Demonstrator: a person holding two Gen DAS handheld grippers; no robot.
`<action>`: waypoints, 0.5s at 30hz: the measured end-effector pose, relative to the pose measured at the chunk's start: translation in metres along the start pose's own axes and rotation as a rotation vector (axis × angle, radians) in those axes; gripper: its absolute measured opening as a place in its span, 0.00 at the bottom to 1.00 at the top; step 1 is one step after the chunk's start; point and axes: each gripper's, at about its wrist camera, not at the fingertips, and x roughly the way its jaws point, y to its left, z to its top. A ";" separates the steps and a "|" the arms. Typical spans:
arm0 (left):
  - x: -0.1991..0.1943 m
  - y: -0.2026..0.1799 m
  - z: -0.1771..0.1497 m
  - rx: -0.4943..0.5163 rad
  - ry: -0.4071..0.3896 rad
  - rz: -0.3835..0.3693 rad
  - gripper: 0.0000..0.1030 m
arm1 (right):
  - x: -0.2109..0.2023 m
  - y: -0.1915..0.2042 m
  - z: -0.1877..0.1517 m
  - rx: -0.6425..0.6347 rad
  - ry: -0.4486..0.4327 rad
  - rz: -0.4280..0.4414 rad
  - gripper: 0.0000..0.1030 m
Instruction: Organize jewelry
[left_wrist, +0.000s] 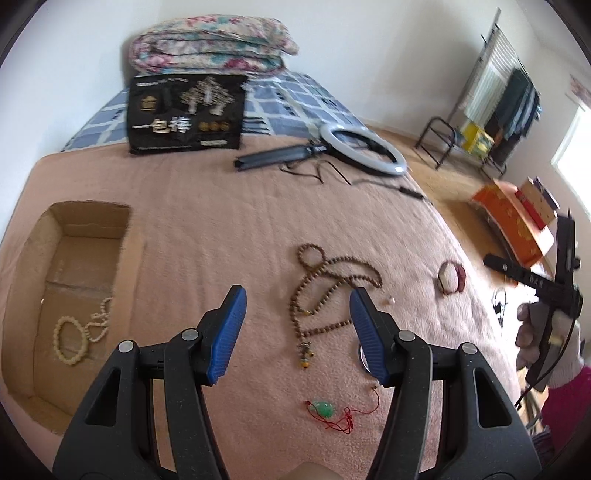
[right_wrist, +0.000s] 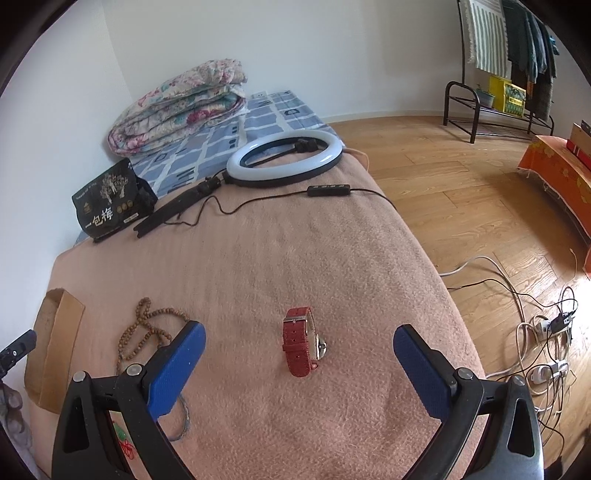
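My left gripper (left_wrist: 297, 314) is open and empty above a long brown bead necklace (left_wrist: 325, 291) on the pink blanket. A green jade pendant on red cord (left_wrist: 325, 409) lies nearer to me. A cardboard box (left_wrist: 33, 258) at the left holds cream bead bracelets (left_wrist: 83, 328). My right gripper (right_wrist: 299, 343) is open and empty, hovering over a red-strap watch (right_wrist: 301, 341). The watch also shows in the left wrist view (left_wrist: 451, 277). The necklace also shows in the right wrist view (right_wrist: 142, 332), with a thin metal bangle (right_wrist: 184, 421) near my left finger.
A ring light (right_wrist: 284, 157) with its folded stand and cable lies at the far end of the bed, beside a black snack bag (right_wrist: 107, 201) and a folded quilt (right_wrist: 181, 103). The bed edge drops at the right to a wooden floor with cables (right_wrist: 539, 332).
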 end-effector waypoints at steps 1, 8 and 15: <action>0.006 -0.006 -0.001 0.023 0.013 -0.002 0.58 | 0.001 0.001 0.000 -0.005 0.005 0.003 1.00; 0.046 -0.037 -0.011 0.134 0.107 -0.006 0.58 | 0.016 0.010 -0.003 -0.062 0.043 -0.012 1.00; 0.077 -0.052 -0.015 0.189 0.150 -0.004 0.70 | 0.032 0.014 -0.005 -0.104 0.077 -0.035 1.00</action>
